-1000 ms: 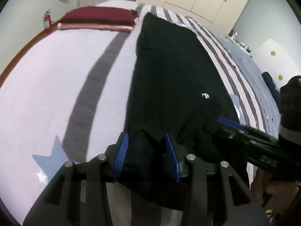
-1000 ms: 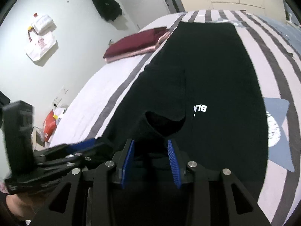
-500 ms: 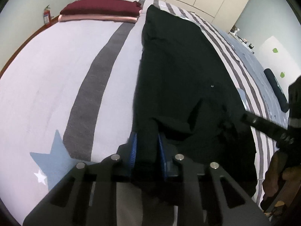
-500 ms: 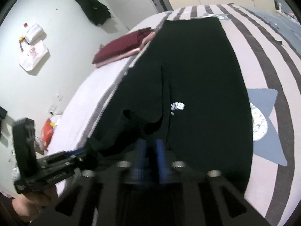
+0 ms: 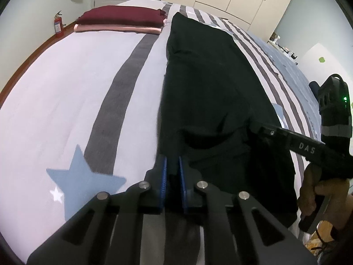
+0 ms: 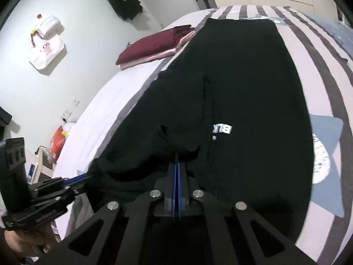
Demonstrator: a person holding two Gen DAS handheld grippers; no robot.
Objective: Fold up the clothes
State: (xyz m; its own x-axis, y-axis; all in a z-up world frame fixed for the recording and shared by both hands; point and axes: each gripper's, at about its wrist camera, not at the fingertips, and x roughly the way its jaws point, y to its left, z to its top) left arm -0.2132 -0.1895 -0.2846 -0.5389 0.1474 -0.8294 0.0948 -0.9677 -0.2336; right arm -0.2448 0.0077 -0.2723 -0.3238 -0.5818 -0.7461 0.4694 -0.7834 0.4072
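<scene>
both grippers now clamped on near edge of black garment [image 6: 242, 92], spread lengthwise on bed [image 5: 66, 101]. left gripper [image 5: 173, 176] jaws closing, cloth pinched between; right gripper [image 6: 177, 176] fully shut on cloth, wider a second ago. grasp done; lift-and-fold likely next.

Black garment [image 6: 253, 84], grey-striped white bedsheet [image 5: 66, 92] with blue stars, maroon-over-pink folded stack [image 5: 120, 21]

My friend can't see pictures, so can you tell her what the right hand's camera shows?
The right gripper is shut on the near edge of a black garment lying flat along a striped bed. At the left, the left gripper, closing, pinches the same edge. A folded dark red and pink stack sits farther up the bed.
</scene>
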